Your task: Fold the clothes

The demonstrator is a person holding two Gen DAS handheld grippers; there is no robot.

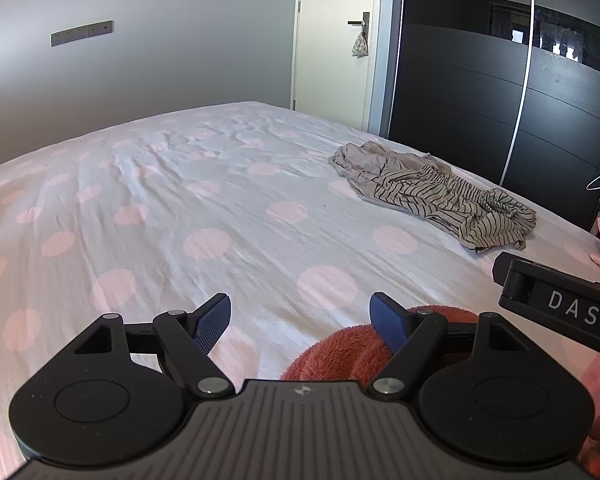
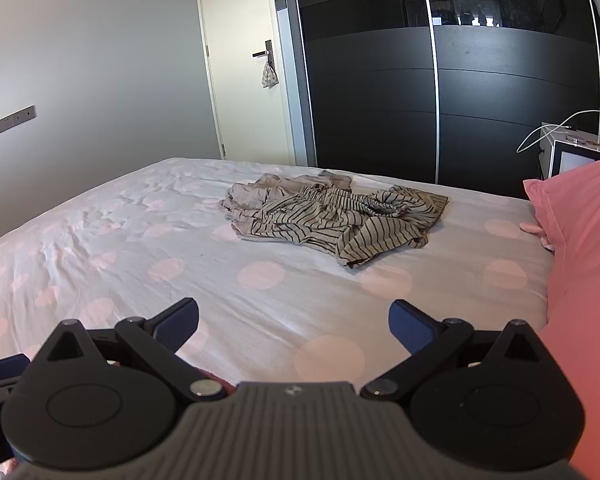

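Careful: with both the left gripper (image 1: 300, 322) and right gripper (image 2: 294, 322) spread empty, you could pinch only one layer of the crumpled striped clothes (image 2: 332, 220).

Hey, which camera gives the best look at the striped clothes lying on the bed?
The right wrist view: the striped clothes lie crumpled near the middle of the frame, unobstructed. In the left wrist view, they sit off toward the right side, smaller and more skewed.

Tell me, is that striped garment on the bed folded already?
Not folded. The striped garment lies crumpled in a loose heap on the dotted bedsheet, its fabric bunched and twisted, edges splayed unevenly.
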